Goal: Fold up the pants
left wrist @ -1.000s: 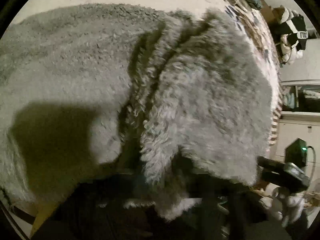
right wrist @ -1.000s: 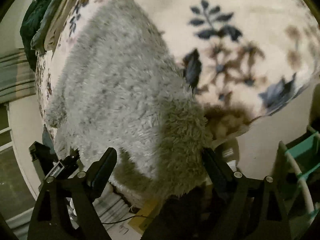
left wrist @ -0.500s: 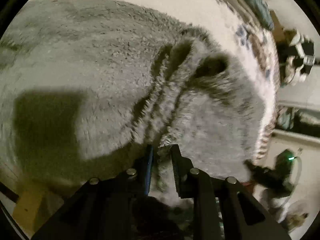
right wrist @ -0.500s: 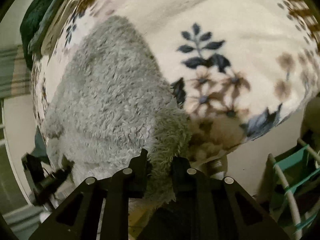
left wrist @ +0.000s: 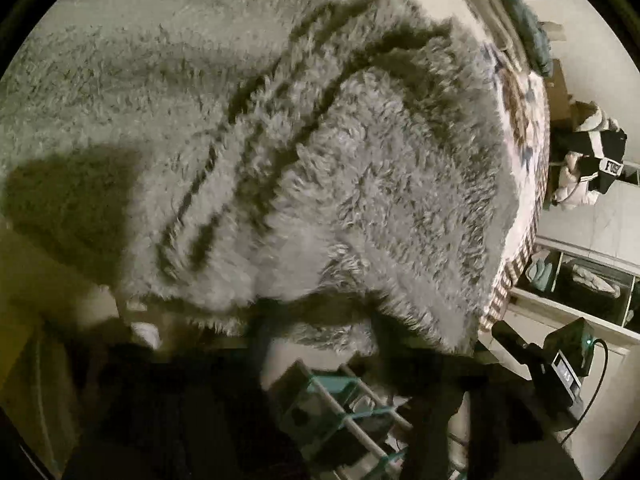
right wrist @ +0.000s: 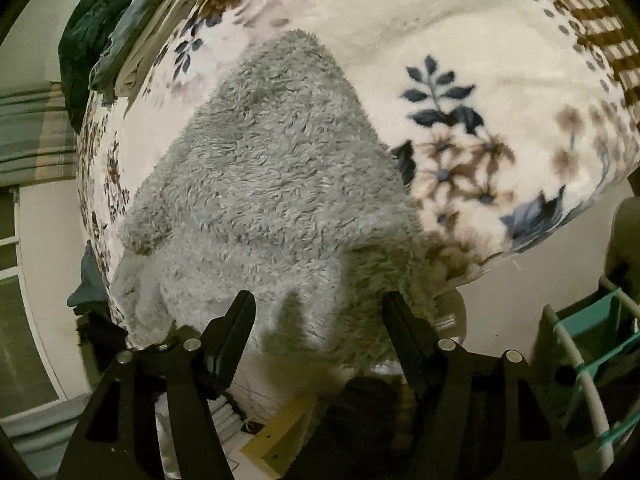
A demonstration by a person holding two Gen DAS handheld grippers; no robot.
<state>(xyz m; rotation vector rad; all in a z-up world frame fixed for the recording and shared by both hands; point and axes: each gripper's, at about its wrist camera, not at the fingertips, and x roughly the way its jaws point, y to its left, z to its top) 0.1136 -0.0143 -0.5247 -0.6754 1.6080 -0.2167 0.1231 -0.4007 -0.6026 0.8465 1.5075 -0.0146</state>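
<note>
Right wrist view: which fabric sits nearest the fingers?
The grey fleece pants: plain shaggy grey, near edge between the open right gripper's fingers. The floral blanket lies beneath, farther out.

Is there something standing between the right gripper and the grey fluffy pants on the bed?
Nothing visible does. The right gripper is open, and the near edge of the grey pants lies directly ahead between its fingers. Only the floral blanket lies underneath and beside the pants.

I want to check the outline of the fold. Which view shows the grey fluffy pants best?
The right wrist view: the grey fluffy pants appear nearly whole against the floral blanket. The left wrist view shows them close up, with creases, edges cropped.
</note>
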